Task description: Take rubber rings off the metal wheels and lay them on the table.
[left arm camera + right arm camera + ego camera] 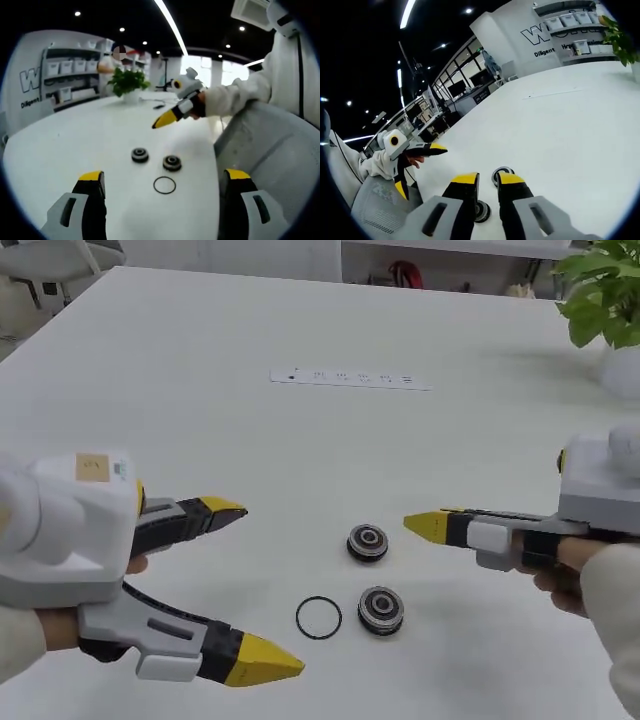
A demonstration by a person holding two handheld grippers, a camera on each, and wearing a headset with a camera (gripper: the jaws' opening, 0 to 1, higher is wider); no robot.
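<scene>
Tabletop (200,390) is overhung by the left gripper (248,585), its jaws spread wide and empty, and by the right gripper (425,525), its jaws closed to a narrow gap on nothing. Between them the far metal wheel (367,542) and near metal wheel (381,609) are laid flat, with one loose rubber ring (318,617) just beside the nearer. Since neither wheel is pinned, one could be dragged or flipped when its ring is pulled.

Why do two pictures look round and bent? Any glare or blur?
Left gripper view: fisheye lens curves the table edge; ceiling lights glare. Right gripper view: same bending. Head view: undistorted, evenly lit, faint shadows by the metal wheels, nothing noticeably blurred.
</scene>
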